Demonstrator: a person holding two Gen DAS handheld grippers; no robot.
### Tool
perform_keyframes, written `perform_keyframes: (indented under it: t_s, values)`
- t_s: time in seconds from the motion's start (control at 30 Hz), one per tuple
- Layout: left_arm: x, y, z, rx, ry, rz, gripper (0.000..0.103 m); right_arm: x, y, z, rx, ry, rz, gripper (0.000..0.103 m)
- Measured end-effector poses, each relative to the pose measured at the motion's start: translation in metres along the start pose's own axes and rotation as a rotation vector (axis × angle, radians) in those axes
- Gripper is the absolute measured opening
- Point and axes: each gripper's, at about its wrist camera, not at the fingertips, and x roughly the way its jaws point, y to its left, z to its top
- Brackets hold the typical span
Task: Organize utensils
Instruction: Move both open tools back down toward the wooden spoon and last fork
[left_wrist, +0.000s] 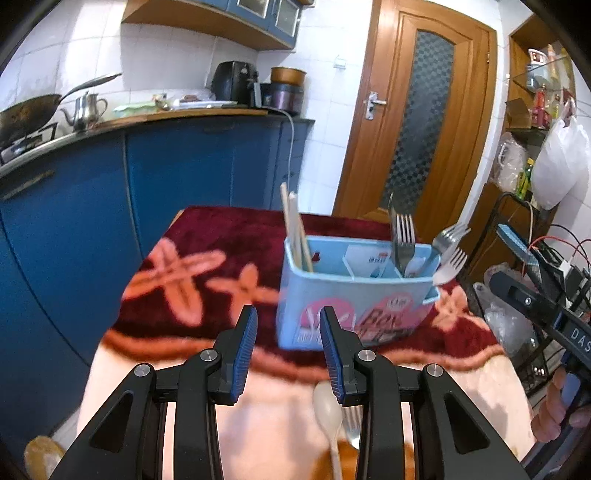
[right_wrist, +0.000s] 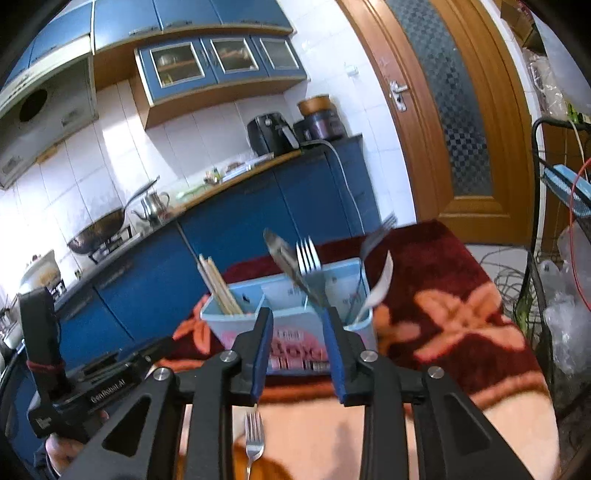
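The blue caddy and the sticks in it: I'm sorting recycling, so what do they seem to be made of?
The blue caddy looks like moulded plastic: smooth pale-blue walls, printed pink label. The sticks look like bare wood or bamboo chopsticks: pale tan and matte.

The white spoon (left_wrist: 330, 417) runs off the bottom edge; the fork (left_wrist: 352, 421) beside it sits half-hidden behind the left gripper's finger (left_wrist: 338, 354); the caddy's print (right_wrist: 291, 350) is blurred.

Home kitchen: blue cabinets (left_wrist: 192, 166), wok (right_wrist: 98, 230) on stove (kettle (left_wrist: 85, 109) beside), tiled walls.
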Motion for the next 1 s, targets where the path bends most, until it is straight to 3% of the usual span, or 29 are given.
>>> perform_keyframes:
  t_s: [0.17,1.0]
  values:
    - [-0.008,0.007,-0.016,-0.003,0.032,0.012,0.036,0.001,0.004,-0.02,-0.001,0.053,0.008,0.038]
    - [-0.002,0.047,-0.067,-0.066,0.159,0.083,0.036,0.072,0.034,-0.09,-0.068,0.329,0.042,0.042]
